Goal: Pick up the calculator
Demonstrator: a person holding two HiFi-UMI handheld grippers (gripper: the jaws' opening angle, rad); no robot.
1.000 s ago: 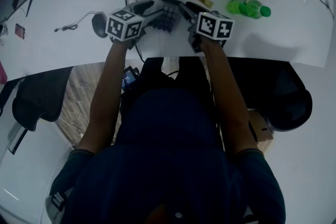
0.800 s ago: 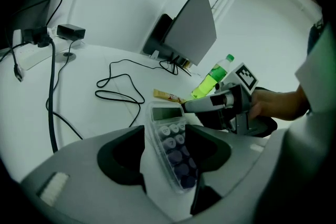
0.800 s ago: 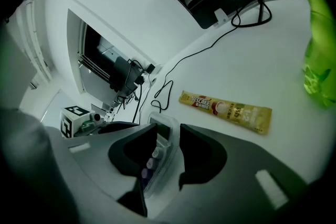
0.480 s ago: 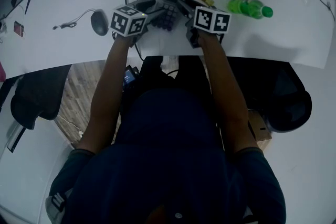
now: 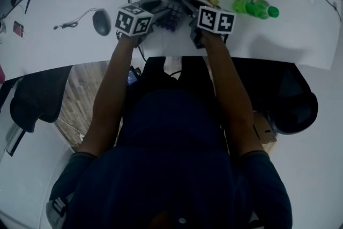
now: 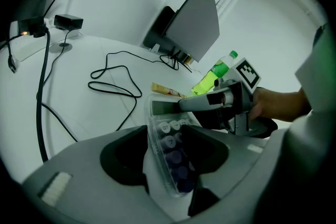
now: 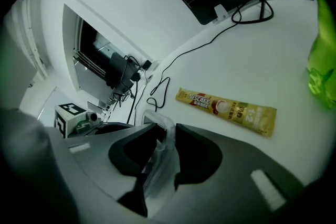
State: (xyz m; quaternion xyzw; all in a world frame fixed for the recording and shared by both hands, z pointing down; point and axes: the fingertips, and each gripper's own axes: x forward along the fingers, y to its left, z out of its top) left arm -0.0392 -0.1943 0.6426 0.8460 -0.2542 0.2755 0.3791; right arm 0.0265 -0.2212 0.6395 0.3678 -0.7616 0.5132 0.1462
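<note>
**Head view:** calculator (image 5: 170, 12) tilted between left gripper (image 5: 154, 7) and right gripper (image 5: 186, 7) over the worktop (image 5: 278, 35). The green bottle's (image 5: 254, 8) contents are unclear.

**Left gripper view:** jaws, just closing, clasp the calculator's sides.

**Right gripper view:** jaws pinch its thin edge, with a Nescafé sachet (image 7: 226, 110) beyond.

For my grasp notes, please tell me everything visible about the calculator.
The calculator has a clear plastic shell, a grey display and dark round keys. It stands tilted on edge over the white table. The right claw clamps one end; the left claw, whose jaws have just been closing, appears to press the other.
</note>
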